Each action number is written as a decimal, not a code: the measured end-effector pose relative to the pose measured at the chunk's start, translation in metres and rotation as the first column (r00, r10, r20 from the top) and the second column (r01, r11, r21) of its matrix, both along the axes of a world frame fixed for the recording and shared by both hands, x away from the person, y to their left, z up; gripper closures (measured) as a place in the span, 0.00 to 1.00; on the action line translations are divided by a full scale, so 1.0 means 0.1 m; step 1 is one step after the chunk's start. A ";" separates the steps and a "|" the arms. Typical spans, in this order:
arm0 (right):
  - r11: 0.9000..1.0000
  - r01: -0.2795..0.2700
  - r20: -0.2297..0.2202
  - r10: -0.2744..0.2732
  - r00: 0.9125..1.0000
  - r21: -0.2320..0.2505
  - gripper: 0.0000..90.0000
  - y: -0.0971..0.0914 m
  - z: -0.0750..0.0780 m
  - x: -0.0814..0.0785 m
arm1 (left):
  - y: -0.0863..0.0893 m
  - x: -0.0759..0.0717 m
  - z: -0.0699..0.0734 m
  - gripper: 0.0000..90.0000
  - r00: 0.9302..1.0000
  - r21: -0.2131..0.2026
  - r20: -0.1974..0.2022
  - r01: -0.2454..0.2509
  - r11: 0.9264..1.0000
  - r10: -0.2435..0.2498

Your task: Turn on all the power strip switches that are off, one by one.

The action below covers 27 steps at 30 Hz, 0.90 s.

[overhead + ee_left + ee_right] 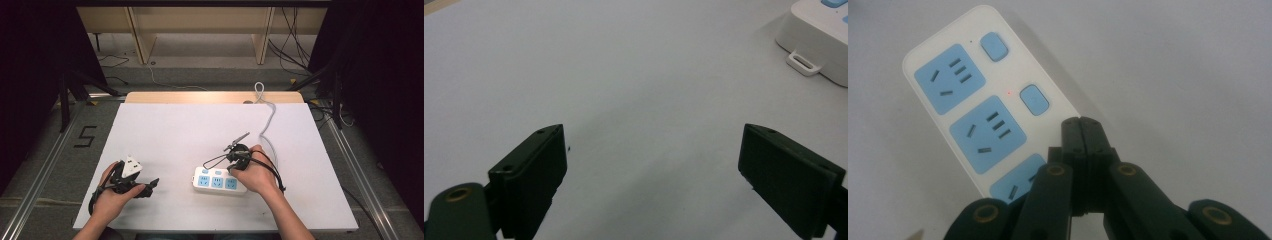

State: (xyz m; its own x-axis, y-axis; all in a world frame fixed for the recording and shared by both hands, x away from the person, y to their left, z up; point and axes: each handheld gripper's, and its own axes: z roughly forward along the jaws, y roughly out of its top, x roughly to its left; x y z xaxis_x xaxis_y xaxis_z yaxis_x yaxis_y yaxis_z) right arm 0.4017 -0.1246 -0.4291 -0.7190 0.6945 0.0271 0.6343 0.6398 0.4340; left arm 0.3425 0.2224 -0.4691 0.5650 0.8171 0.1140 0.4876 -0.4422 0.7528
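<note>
Right gripper (1081,125) fingers pressed together, tips over power strip (973,105) switch side, likely poised to press button (1034,99). Left gripper (651,165) fingers apart, idle over bare surface (624,75), strip beyond.

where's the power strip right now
In the high view the power strip lies on the white table, near its front edge and right of centre, just under the right tool. Its grey cord runs toward the far edge.

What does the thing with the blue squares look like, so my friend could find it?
Look at the white table, near its front edge by the right gripper. There lies a flat white power strip with a grey cord running to the table's back. It alone has three blue sockets in a row, with small blue buttons alongside.
</note>
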 end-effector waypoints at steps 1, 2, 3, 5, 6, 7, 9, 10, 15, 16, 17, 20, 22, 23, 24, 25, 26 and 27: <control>1.000 -0.005 -0.002 0.005 1.000 -0.002 1.00 0.00 0.00 0.00 | 0.00 0.00 0.00 0.13 1.000 0.001 -0.001 0.002 1.000 -0.002; 1.000 -0.007 -0.003 0.007 1.000 -0.001 1.00 0.00 0.00 0.00 | 0.00 0.00 0.00 0.13 1.000 0.000 -0.001 0.000 1.000 0.000; 1.000 -0.006 -0.002 0.006 1.000 0.000 1.00 0.01 0.00 0.00 | 0.00 0.00 0.00 0.13 1.000 -0.003 0.000 -0.001 1.000 0.001; 1.000 -0.011 0.001 0.011 1.000 -0.002 1.00 0.02 0.01 -0.01 | 0.00 0.00 0.00 0.13 1.000 -0.002 -0.001 -0.001 1.000 0.001; 1.000 -0.013 0.005 0.013 1.000 -0.003 1.00 0.03 0.02 -0.01 | 0.00 0.00 0.00 0.13 1.000 -0.002 0.000 -0.001 1.000 0.001; 1.000 -0.018 0.004 0.018 1.000 -0.004 1.00 0.04 0.02 -0.02 | 0.00 0.00 0.00 0.13 1.000 -0.002 0.000 -0.001 1.000 0.001; 1.000 -0.025 0.011 0.025 1.000 -0.005 1.00 0.06 0.04 -0.02 | 0.00 0.00 0.00 0.13 1.000 -0.004 0.001 -0.002 1.000 0.002; 1.000 -0.025 0.010 0.025 1.000 -0.008 1.00 0.07 0.04 -0.02 | 0.00 0.00 0.00 0.13 1.000 -0.004 0.002 -0.003 1.000 0.003; 0.999 -0.042 0.008 0.042 0.999 -0.012 1.00 0.11 0.04 -0.03 | 0.00 0.00 0.00 0.13 1.000 -0.002 0.001 -0.001 1.000 0.001; 0.999 -0.041 0.009 0.041 0.999 -0.013 1.00 0.12 0.05 -0.04 | -0.01 0.00 0.00 0.13 1.000 -0.004 0.002 -0.003 1.000 0.003; 0.999 -0.043 0.009 0.043 0.999 -0.012 1.00 0.12 0.05 -0.04 | -0.01 0.00 0.00 0.13 1.000 -0.004 0.002 -0.002 1.000 0.002; 0.999 -0.051 0.016 0.051 0.999 -0.010 1.00 0.14 0.06 -0.04 | -0.01 0.00 0.00 0.13 1.000 -0.005 0.003 -0.002 1.000 0.002; 0.999 -0.050 0.016 0.050 0.999 -0.014 1.00 0.15 0.06 -0.04 | -0.01 0.00 0.00 0.13 1.000 -0.005 0.002 -0.003 1.000 0.003; 0.998 -0.055 0.016 0.055 0.998 -0.013 1.00 0.16 0.06 -0.03 | 0.00 0.00 0.00 0.13 1.000 -0.002 0.001 -0.001 1.000 0.001; 0.998 -0.058 0.017 0.058 0.998 -0.016 1.00 0.17 0.06 -0.04 | -0.01 0.00 0.00 0.13 1.000 -0.005 0.002 -0.002 1.000 0.002; 0.998 -0.054 0.017 0.054 0.998 -0.019 1.00 0.18 0.06 -0.04 | 0.00 0.00 0.00 0.13 1.000 -0.002 0.001 0.000 1.000 0.000; 0.998 -0.058 0.015 0.058 0.998 -0.018 1.00 0.19 0.06 -0.05 | 0.00 0.00 0.00 0.13 1.000 -0.001 0.002 0.000 1.000 0.000; 0.998 -0.062 0.018 0.062 0.998 -0.017 1.00 0.19 0.06 -0.05 | -0.01 0.00 0.00 0.13 1.000 -0.003 0.002 -0.001 1.000 0.001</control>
State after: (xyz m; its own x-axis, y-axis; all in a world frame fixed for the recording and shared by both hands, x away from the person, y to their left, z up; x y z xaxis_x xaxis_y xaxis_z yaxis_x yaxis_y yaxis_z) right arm 0.3971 -0.1052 -0.4235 -0.7610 0.6487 0.0023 0.5850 0.6847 0.4346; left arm 0.3426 0.2218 -0.4692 0.5643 0.8179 0.1126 0.4863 -0.4395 0.7552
